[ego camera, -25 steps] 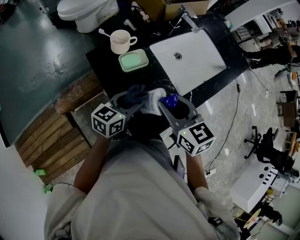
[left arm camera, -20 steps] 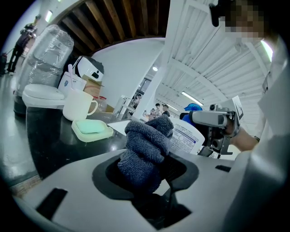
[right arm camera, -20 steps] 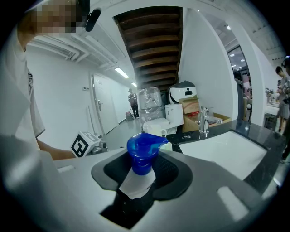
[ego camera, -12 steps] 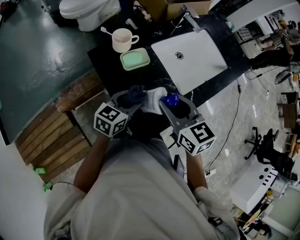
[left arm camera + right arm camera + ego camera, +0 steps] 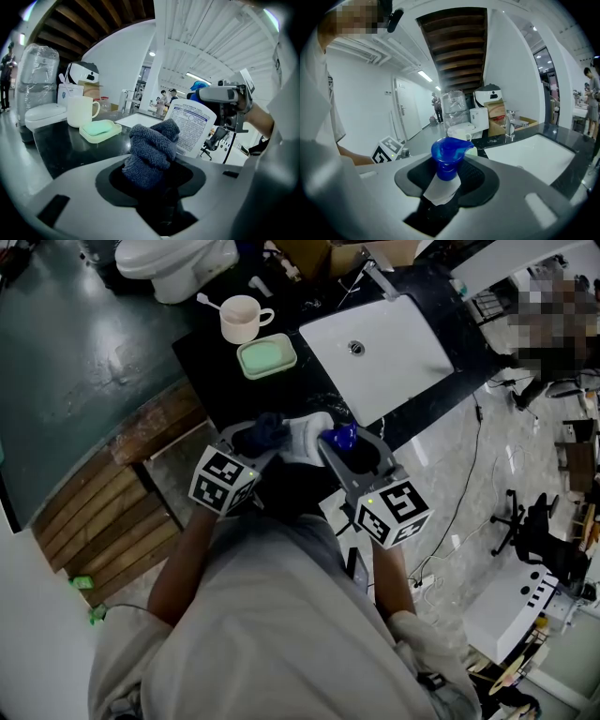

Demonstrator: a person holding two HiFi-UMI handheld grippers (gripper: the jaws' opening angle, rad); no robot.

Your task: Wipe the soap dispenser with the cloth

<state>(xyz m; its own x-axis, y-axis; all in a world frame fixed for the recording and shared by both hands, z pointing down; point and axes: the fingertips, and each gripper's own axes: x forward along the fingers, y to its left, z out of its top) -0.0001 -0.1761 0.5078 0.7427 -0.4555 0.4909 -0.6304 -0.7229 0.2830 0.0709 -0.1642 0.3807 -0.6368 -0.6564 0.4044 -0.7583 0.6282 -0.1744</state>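
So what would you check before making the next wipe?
1. Cloth gripped in the left tool: ok.
2. Soap bottle gripped just under its blue pump by the right tool: ok.
3. Cloth actually touching the bottle's label: cannot tell, they only overlap in view.
4. Cup and soap dish away from both tools, further back on the counter: ok.

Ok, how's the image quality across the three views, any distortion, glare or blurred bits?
Head view: sharp, evenly lit, though the black counter reads very dark; a mosaic patch sits upper right. Left gripper view: heavy fisheye bending, dark corners, cloth crisp. Right gripper view: same fisheye, mosaic patch upper left, soap dispenser in focus.
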